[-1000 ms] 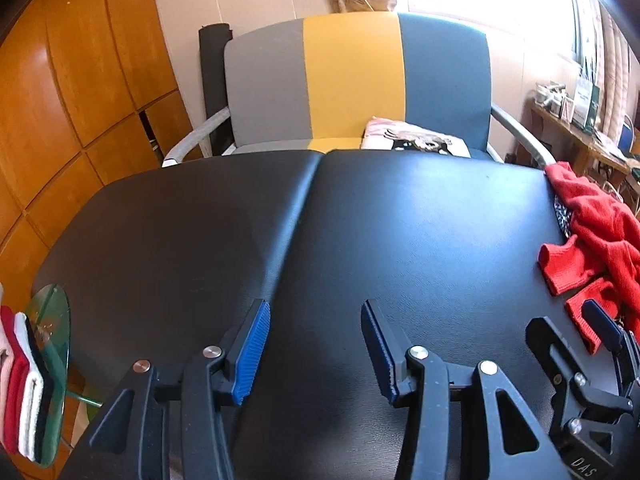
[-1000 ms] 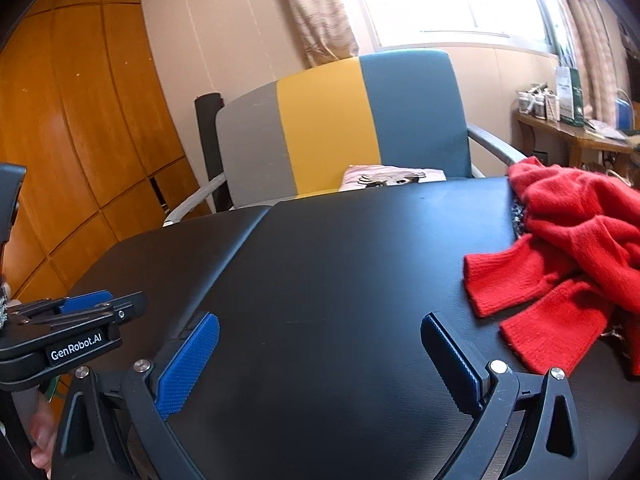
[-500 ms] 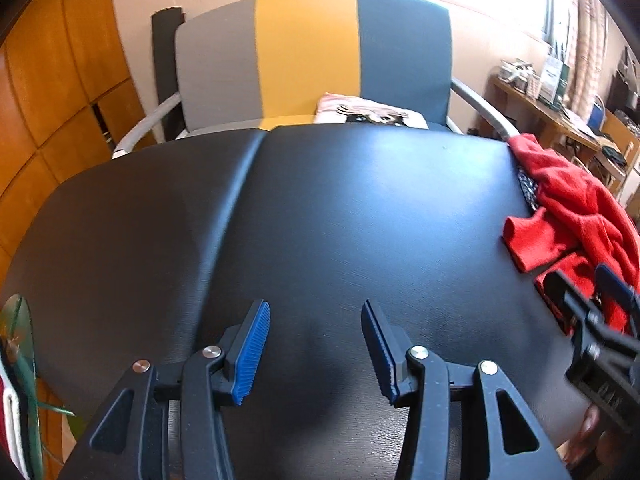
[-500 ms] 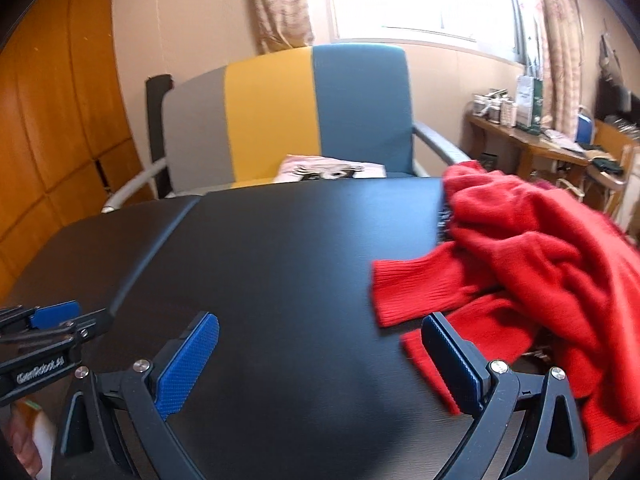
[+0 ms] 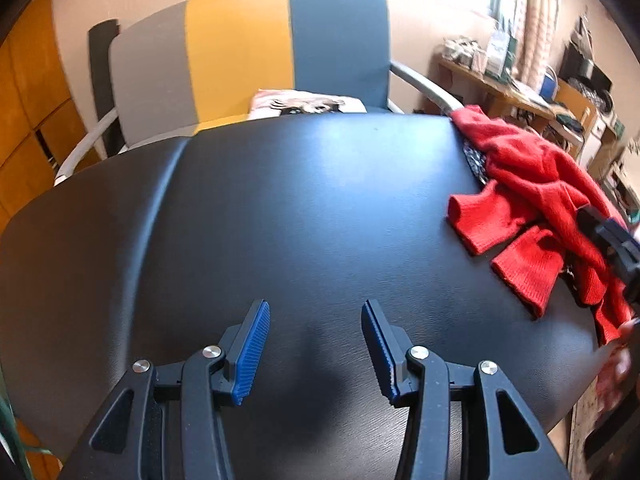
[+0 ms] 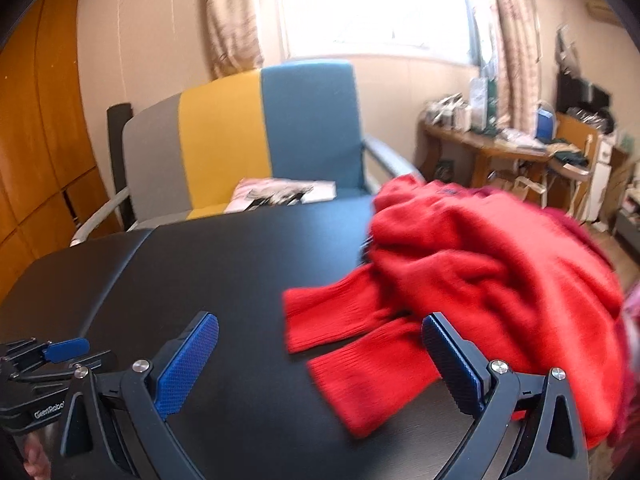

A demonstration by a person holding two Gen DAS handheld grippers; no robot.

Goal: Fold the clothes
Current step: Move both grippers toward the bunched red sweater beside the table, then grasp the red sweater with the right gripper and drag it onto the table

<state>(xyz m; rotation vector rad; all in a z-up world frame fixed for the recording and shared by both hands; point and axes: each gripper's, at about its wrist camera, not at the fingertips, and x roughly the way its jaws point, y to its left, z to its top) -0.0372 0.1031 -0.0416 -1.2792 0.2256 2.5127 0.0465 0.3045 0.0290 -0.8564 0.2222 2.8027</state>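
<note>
The red sweater [image 6: 492,264] lies crumpled at the black surface's [image 5: 304,208] right edge, both sleeves pointing toward its centre; the right hand-held gripper [image 6: 320,364] gapes wide over the cuffs, the left hand-held gripper [image 5: 314,348] moderately open, empty.

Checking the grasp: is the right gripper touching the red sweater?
Cannot tell. In the right wrist view the open right gripper overlaps the sweater, showing neither contact nor gap.

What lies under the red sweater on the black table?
A dark patterned cloth peeks out from under the red sweater at its left edge, on the black table. How far it extends beneath is hidden by the sweater.
</note>
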